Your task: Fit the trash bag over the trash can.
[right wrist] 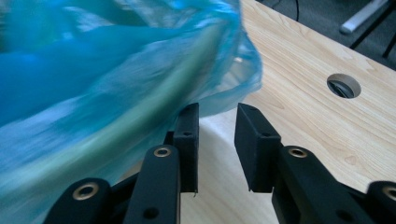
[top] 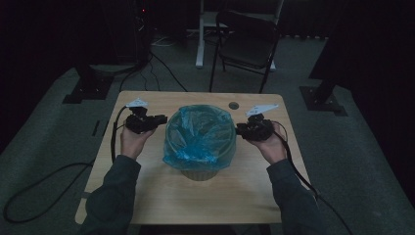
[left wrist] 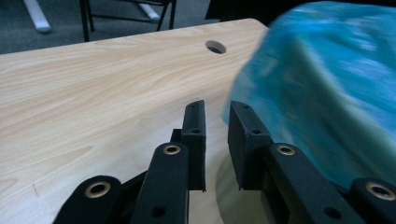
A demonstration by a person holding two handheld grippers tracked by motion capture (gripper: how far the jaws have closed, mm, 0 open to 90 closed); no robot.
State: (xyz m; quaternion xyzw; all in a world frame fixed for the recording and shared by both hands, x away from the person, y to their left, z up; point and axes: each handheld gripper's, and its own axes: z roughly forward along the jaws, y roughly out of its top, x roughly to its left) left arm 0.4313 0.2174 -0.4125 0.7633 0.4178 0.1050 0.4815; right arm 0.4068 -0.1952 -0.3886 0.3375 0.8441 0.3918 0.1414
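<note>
1. Centrally placed: wooden table point(top: 147, 196), light grain, with a round cable hole point(top: 234, 105) near its far edge. It bears every item listed below.

2. Bin point(top: 199, 172), pale, standing upright at the middle of the table, well inside all four edges. Its base shows beneath the liner on the near side.

3. Blue plastic bag point(top: 198, 134), translucent, lining the bin and folded down over its rim, with the skirt hanging loosely around the outside. It lies between the two grippers.

4. Person's forearms, in dark sleeves point(top: 113, 196), entering from the near edge on either side of the bin, angled slightly outward. Both hands are raised above the tabletop at about rim height, wrists turned inward so that each tool points at the bag.

5. Left gripper point(top: 157, 121), held just beside the bag's left flank. In the left gripper view its jaws stand parted with nothing between them; the bag point(left wrist: 322, 93) is close by on the outer side of one jaw, and whether it touches cannot be told.

6. Right gripper point(top: 242, 129), held just beside the bag's right flank. In the right gripper view its jaws likewise stand apart and grip nothing; the bag's edge point(right wrist: 233, 88) hangs just beyond the tips.
</note>
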